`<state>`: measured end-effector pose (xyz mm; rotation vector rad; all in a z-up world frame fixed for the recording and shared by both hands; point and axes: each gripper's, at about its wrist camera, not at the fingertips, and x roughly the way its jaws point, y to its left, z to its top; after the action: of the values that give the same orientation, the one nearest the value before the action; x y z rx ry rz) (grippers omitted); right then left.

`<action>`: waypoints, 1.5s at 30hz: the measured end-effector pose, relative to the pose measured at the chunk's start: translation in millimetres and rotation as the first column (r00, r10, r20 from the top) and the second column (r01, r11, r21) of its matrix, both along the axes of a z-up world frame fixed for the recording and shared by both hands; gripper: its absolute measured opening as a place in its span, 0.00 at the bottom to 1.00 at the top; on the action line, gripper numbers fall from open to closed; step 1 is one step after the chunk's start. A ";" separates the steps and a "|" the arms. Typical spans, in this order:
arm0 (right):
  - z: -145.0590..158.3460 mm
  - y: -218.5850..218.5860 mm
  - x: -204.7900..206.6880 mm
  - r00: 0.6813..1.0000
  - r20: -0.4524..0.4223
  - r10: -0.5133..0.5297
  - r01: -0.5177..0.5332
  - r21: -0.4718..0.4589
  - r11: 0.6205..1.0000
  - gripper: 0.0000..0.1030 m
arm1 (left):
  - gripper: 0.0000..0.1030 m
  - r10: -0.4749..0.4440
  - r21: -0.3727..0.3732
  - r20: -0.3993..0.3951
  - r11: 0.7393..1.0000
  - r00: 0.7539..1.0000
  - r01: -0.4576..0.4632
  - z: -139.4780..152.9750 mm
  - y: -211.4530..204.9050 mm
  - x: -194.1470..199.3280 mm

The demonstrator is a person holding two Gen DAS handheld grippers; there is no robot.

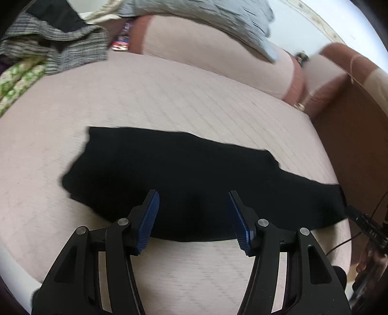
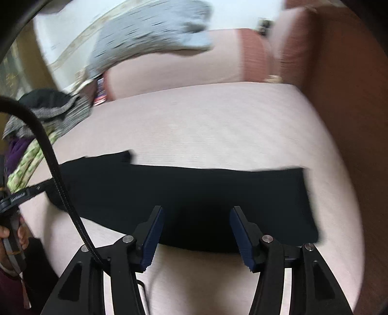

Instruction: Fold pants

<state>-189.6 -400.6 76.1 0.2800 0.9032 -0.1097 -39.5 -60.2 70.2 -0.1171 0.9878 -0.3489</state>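
The black pants (image 1: 179,174) lie flat in a long band across the pale pink sofa seat (image 1: 169,97). They also show in the right wrist view (image 2: 194,191). My left gripper (image 1: 194,201) is open and empty, hovering over the near edge of the pants. My right gripper (image 2: 197,218) is open and empty too, above the near edge toward the right end of the pants. The tip of the right gripper (image 1: 363,225) shows at the right end of the pants in the left wrist view. Both views are motion-blurred.
A heap of clothes (image 1: 48,48) in grey knit, black and green print lies at the seat's left end. A grey patterned garment (image 1: 218,19) hangs over the backrest. The brown armrest (image 1: 351,135) bounds the seat on the right. A black cable (image 2: 55,167) crosses the right wrist view.
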 end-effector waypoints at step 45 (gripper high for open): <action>-53.4 -83.2 -37.5 0.994 0.072 -0.088 0.070 0.224 0.972 0.63 | 0.56 -0.650 -0.108 -0.094 0.760 0.754 0.641 -29.3 -320.1 26.0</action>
<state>-227.1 -483.7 22.6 0.5247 0.8240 -0.0704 -13.5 -380.3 40.9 0.1552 1.1253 -1.0314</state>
